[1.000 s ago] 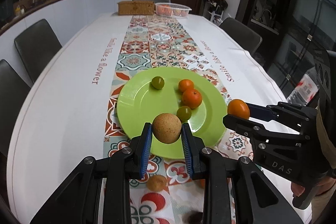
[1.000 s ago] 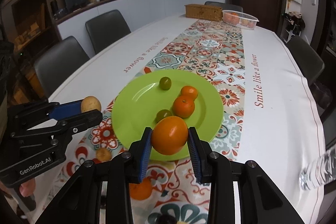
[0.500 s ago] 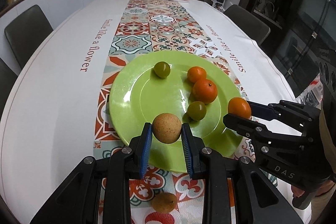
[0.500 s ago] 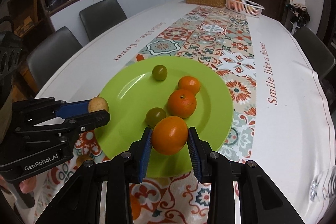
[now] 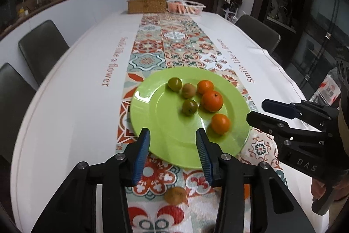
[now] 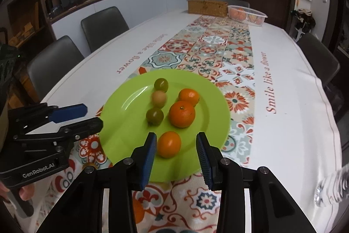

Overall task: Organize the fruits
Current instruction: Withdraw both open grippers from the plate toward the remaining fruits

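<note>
Green plate (image 5: pixel 150 115) holds six fruits: three oranges (image 5: pixel 212 100), two green (image 5: pixel 175 84), one tan (image 5: pixel 188 90). Left gripper (image 5: pixel 172 143) and right gripper (image 6: pixel 176 150) both gape, empty.

The left gripper (image 5: pixel 172 143) is matte black with blue ribbed pads (image 5: pixel 141 154) and silver screw heads at the finger joints; white "GenRobot.AI" lettering marks its body in the right wrist view. The right gripper (image 6: pixel 176 145) is built alike, with "DAS" embossed on its side. Bare skin of the right hand (image 5: pixel 320 188) shows at its handle.
</note>
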`<state>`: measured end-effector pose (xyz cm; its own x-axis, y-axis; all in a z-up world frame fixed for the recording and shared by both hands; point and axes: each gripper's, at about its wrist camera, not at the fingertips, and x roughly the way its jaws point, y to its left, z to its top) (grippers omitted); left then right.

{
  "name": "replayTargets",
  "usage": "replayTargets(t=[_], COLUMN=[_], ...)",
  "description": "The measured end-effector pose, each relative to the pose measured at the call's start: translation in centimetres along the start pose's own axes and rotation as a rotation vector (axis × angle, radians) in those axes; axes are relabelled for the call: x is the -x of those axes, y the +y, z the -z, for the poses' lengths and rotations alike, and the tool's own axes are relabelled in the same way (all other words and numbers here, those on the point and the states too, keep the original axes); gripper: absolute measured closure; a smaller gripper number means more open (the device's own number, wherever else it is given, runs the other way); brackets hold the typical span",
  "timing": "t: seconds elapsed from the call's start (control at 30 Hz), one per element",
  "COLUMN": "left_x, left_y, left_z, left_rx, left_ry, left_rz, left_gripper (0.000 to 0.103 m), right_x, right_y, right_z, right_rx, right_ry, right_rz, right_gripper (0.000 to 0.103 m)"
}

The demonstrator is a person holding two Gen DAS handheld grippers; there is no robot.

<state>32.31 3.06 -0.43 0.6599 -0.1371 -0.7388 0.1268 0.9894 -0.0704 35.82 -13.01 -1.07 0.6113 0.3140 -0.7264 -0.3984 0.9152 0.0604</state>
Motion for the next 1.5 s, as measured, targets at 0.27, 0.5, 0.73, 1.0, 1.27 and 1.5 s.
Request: replayTargets(t=[0.27, 0.5, 0.73, 1.0, 1.27, 1.5], left_x=[5.0, 8.2, 10.4, 11.0, 10.9, 9.7], left_y=[-1.3, -1.9, -2.9, -3.7, -4.5, -4.6], left_z=[1.0, 2.3, 4.0, 6.6, 9.4, 11.3], left_rx=[-0.03, -0.022, -0.011, -0.001, -0.048, -0.038], left_ry=[-0.079, -0.098, -0.105, -0.086, -0.089, -0.053], left_rz=[-0.047, -0.066, -0.066, -0.037, -0.032, -0.007], left_gripper=[0.041, 0.033, 0.026, 0.026, 0.026, 0.026], right_x=[4.6, 7.8, 9.8, 10.3, 9.8, 9.0], right_y=[0.7, 1.4, 2.1, 2.4, 2.4, 2.4], right_z=[0.8, 2.0, 3.7, 6.4, 9.2, 10.8], right_rx=[0.006, 0.019, 0.023, 0.016, 0.014, 0.014], right_ry=[-0.077, -0.111, -0.11, -0.072, -0.021, 0.017], right_rz=[0.014, 0.032, 0.028, 0.015, 0.012, 0.012], right_gripper=[0.05, 0.048, 0.048, 0.048, 0.048, 0.048])
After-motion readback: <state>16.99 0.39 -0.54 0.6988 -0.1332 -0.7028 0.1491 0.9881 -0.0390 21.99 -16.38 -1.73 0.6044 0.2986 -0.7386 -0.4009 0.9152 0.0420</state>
